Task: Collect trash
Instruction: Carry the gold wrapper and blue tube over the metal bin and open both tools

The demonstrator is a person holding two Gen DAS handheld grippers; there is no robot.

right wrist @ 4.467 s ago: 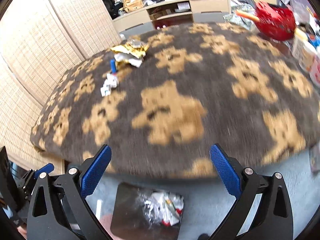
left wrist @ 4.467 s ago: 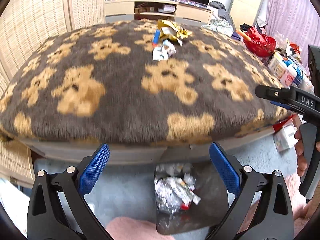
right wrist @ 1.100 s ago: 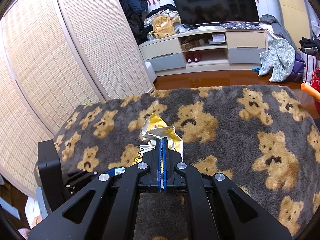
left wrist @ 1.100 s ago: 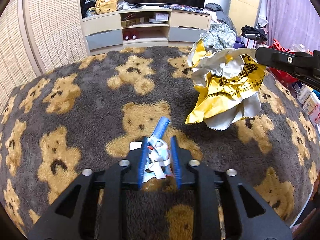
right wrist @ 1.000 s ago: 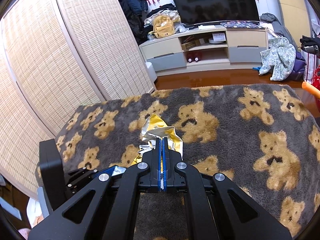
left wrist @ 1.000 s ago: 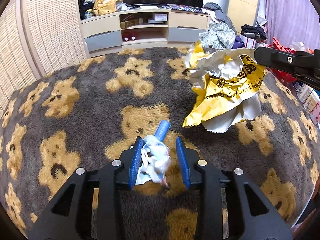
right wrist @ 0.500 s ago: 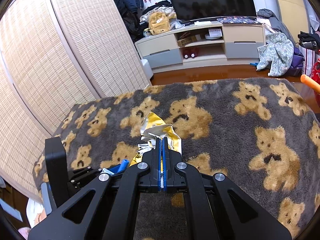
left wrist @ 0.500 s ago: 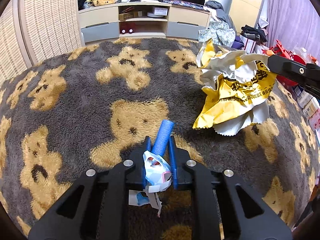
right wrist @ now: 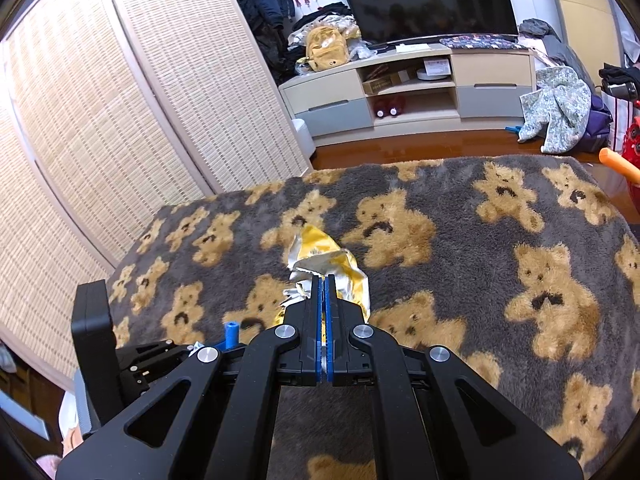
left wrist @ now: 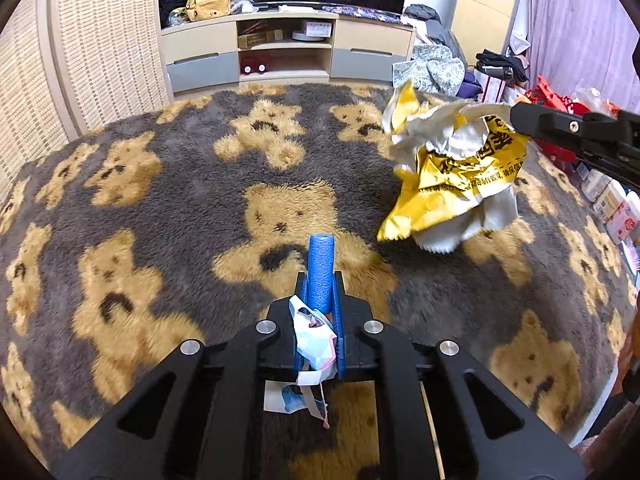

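My left gripper [left wrist: 319, 280] is shut on a blue foam tube [left wrist: 321, 268] and a crumpled white wrapper [left wrist: 314, 340], held above the teddy-bear blanket [left wrist: 168, 208]. A torn white scrap [left wrist: 288, 400] lies on the blanket under the gripper. My right gripper [right wrist: 323, 280] is shut on a crumpled yellow-and-silver foil bag [right wrist: 320, 256], which hangs in the air at the right of the left wrist view [left wrist: 456, 168]. The left gripper with the blue tube [right wrist: 231, 334] shows at the lower left of the right wrist view.
The bear blanket [right wrist: 500, 264] covers a raised surface. A woven screen [right wrist: 120, 112] stands at the left. A TV cabinet [left wrist: 288, 52] and a pile of clothes [right wrist: 560, 108] lie beyond. Red items and boxes [left wrist: 608, 200] crowd the right side.
The left gripper reopened, then shut again on the blue tube and the wrapper and lifted them. The right gripper keeps the foil bag raised, drifting slightly right.
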